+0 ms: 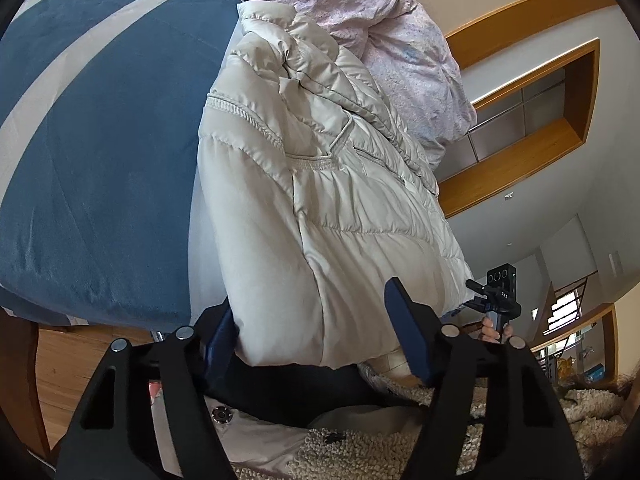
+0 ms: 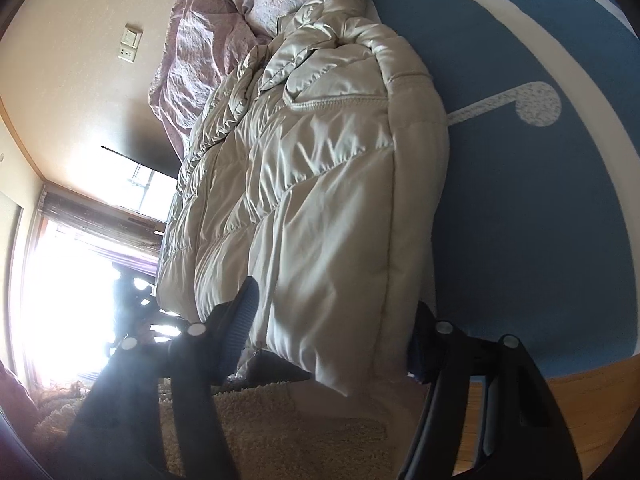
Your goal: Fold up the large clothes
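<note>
Nearest to us, our left gripper point(image 1: 316, 344) has the near hem of the puffy cream jacket point(image 1: 320, 200) bulging between its two blue-padded fingers point(image 1: 408, 332), and the padding fills the gap from one pad to the other, so we read them as clamped on that hem. Our right gripper point(image 2: 332, 332) does the same further along the hem: its fingers point(image 2: 244, 312) stand on either side of a thick fold of the jacket point(image 2: 320, 184) and press into it. We see the jacket lying lengthwise on the bed, over the blue cover with white stripes point(image 1: 100, 160), its collar end at the far side, touching a rumpled pink quilt point(image 1: 360, 12). From the left wrist view we also see the other handle and a hand point(image 1: 494, 330) gripping it, just past the hem's corner. Below the bed edge lie a shaggy cream rug point(image 2: 288, 432) and wooden floor point(image 2: 592, 392)
</note>
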`<state>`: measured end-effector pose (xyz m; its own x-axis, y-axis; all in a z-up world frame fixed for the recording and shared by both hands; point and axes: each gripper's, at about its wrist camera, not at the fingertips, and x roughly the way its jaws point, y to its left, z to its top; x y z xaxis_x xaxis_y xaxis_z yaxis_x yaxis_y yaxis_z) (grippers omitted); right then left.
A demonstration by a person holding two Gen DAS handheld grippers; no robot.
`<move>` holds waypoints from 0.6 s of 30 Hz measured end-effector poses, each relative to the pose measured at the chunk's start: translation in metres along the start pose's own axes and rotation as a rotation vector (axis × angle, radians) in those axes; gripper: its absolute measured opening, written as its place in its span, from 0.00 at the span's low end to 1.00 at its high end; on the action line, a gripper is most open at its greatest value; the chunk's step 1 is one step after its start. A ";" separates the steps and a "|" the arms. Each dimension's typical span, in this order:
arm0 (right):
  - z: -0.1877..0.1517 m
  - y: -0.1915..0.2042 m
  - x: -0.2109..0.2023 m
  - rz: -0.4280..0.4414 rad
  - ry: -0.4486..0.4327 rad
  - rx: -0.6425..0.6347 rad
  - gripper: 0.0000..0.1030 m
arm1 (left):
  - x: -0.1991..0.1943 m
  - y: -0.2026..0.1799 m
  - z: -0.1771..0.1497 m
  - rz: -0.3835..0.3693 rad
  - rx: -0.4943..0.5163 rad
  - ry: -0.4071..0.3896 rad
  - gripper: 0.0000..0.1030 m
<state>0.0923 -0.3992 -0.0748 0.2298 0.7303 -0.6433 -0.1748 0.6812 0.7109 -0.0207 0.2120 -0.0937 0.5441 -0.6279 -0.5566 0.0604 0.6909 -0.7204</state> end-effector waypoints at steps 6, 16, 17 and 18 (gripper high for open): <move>-0.002 -0.003 -0.001 0.008 -0.029 0.017 0.35 | -0.002 0.010 -0.005 0.020 -0.049 0.001 0.31; 0.007 0.035 -0.026 0.005 -0.226 -0.067 0.19 | -0.031 -0.031 0.025 0.085 0.047 -0.184 0.14; 0.008 0.039 -0.030 0.009 -0.255 -0.075 0.19 | -0.034 -0.033 0.027 0.079 0.043 -0.200 0.14; 0.009 0.041 -0.034 0.010 -0.273 -0.080 0.19 | -0.037 -0.034 0.030 0.074 0.038 -0.217 0.14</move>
<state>0.0861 -0.3962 -0.0209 0.4751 0.7039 -0.5281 -0.2509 0.6836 0.6854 -0.0180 0.2227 -0.0367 0.7148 -0.4864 -0.5024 0.0433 0.7479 -0.6624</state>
